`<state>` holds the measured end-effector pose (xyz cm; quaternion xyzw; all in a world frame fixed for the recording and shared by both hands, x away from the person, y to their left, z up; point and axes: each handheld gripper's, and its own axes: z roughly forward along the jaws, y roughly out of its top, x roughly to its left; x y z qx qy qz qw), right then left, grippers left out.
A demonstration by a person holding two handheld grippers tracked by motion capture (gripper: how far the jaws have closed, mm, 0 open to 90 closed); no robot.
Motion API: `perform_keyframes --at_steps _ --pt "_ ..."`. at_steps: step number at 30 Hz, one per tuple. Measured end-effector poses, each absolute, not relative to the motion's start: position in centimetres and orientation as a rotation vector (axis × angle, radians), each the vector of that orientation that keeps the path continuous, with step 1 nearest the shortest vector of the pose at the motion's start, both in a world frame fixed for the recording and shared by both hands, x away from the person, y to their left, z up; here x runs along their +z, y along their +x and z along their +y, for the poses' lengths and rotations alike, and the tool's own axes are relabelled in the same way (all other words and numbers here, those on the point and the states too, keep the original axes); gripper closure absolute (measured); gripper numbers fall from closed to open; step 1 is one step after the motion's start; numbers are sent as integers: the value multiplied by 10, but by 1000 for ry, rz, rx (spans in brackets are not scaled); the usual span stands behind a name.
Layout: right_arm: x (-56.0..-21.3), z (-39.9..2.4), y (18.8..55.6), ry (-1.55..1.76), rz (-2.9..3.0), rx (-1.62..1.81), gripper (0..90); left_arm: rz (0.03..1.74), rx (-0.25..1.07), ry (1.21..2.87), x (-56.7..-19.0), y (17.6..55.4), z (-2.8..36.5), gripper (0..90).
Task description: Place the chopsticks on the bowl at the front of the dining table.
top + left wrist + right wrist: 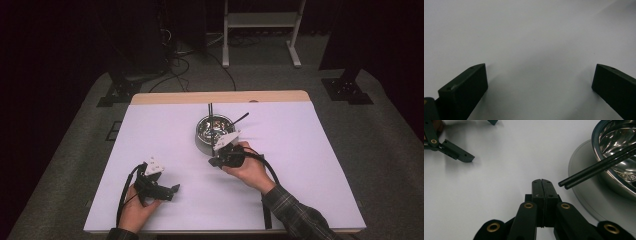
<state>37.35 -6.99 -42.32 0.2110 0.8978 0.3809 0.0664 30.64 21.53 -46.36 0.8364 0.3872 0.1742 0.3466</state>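
The left gripper (172,189) sits low at the near left, held from below by the left hand (134,207), its jaws spread wide with nothing between them. The right gripper (541,185) is held farther forward and toward the middle by the right hand (252,170), its jaws pressed flat together and empty. A plaid sleeve (295,215) covers the right forearm, which angles in from the lower right.

Black tongs (541,185) with brass rivets; plaid sleeve (295,215).
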Motion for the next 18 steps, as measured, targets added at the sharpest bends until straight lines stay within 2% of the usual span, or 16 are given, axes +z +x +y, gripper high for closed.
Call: perform_keyframes --at_steps 11,15,18 --pt "-423 -74 376 655 2704 1149 893 1006 450 2169 -464 306 215 0" --pt "-424 -79 370 658 2705 1157 865 1008 449 2166 -464 306 215 0" --pt "-429 -90 368 692 2718 1169 763 1008 448 2167 -464 307 215 0"
